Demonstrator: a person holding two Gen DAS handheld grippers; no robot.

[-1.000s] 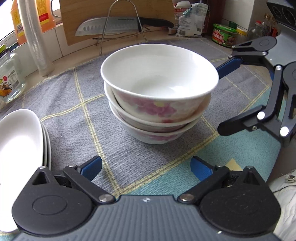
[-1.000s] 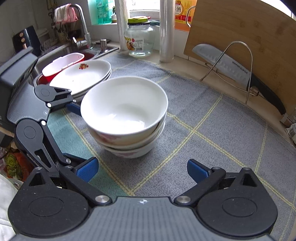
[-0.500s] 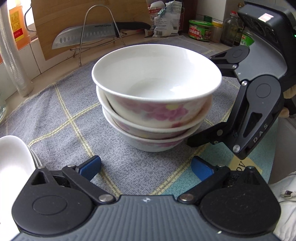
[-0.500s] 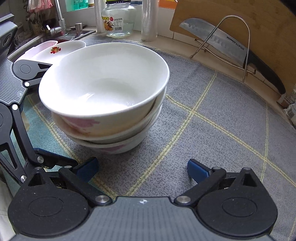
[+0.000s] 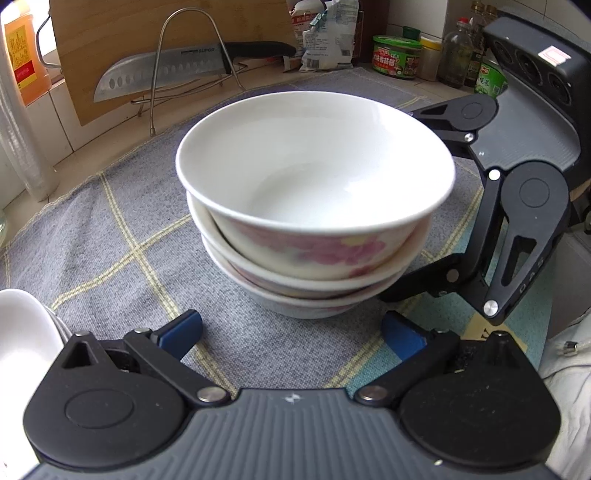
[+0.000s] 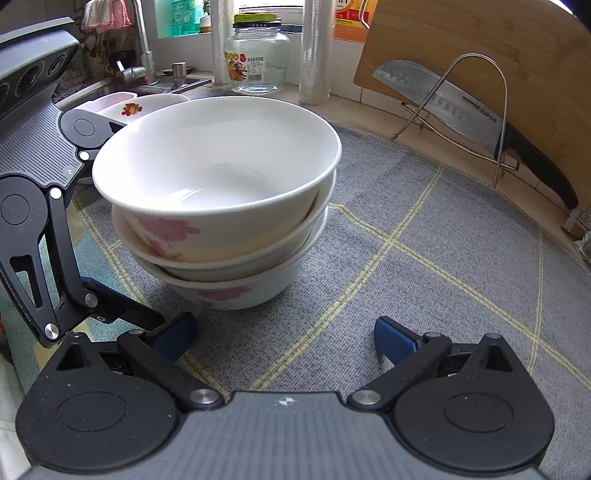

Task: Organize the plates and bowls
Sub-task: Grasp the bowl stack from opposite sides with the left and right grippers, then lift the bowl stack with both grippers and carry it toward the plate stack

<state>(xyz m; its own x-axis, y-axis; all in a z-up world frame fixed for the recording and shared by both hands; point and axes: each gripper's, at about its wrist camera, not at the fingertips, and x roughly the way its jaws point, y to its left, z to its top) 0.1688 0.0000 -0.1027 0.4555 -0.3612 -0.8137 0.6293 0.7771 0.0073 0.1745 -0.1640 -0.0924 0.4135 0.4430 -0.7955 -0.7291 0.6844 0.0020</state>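
Left gripper [image 5: 291,334], black linkage with blue-padded fingertips [image 5: 183,328], jaws spread wide and holding nothing; right gripper [image 6: 284,338] of the same build, likewise wide and empty. Both face one stack of three white ceramic bowls with pink flower prints [image 5: 314,221], nested upright on a grey woven mat with pale yellow grid lines [image 5: 110,240], the stack just beyond each pair of fingertips and touched by none that can be seen.

Counted: two grippers, three bowls, one stack of white plates [image 5: 26,332] (number of plates cannot be told), one steel kitchen knife with a black handle [image 5: 166,70] resting on one bent-wire rack [image 5: 192,62] against one bamboo cutting board [image 5: 147,33].

The left wrist view alone shows the right gripper's body at the stack's right flank, plus a green-labelled tin [image 5: 397,57] and bottles behind. The right wrist view alone shows the left gripper at the stack's left flank, a clear glass jar with a dark lid [image 6: 258,55], a chrome tap [image 6: 142,48] over the sink, and a red motif on the top plate.

Compared with half a second earlier, the stack sits slightly further from the right gripper's fingertips, while in the left wrist view it is almost unchanged; jaw width is unchanged on both
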